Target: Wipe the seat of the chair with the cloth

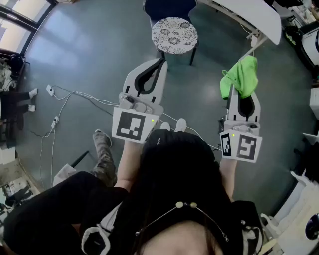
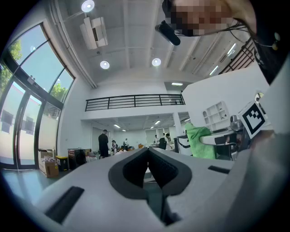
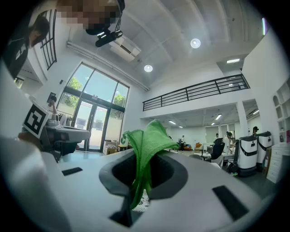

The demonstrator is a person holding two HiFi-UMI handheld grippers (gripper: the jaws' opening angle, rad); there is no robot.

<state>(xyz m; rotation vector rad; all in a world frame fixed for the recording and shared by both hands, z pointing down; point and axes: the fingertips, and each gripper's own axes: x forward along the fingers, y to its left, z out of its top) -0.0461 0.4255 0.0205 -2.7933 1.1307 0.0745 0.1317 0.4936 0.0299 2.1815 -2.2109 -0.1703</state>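
A chair with a round, black-and-white patterned seat [image 1: 174,35] and dark backrest stands on the floor ahead of me. My right gripper [image 1: 242,81] is shut on a bright green cloth [image 1: 240,75], which bunches above its tips and hangs between the jaws in the right gripper view [image 3: 144,154]. It is held to the right of the chair and nearer to me. My left gripper [image 1: 161,61] is shut with nothing in it, its tips just short of the seat's near edge. The left gripper view shows the closed jaws [image 2: 147,156] and the cloth [image 2: 199,141] off to the right.
A white table [image 1: 254,12] stands at the far right behind the chair. Cables and a power strip [image 1: 52,122] trail over the grey floor at the left. My shoes [image 1: 172,126] and another person's leg [image 1: 102,149] are below the grippers. Boxes and equipment [image 1: 305,30] line the right edge.
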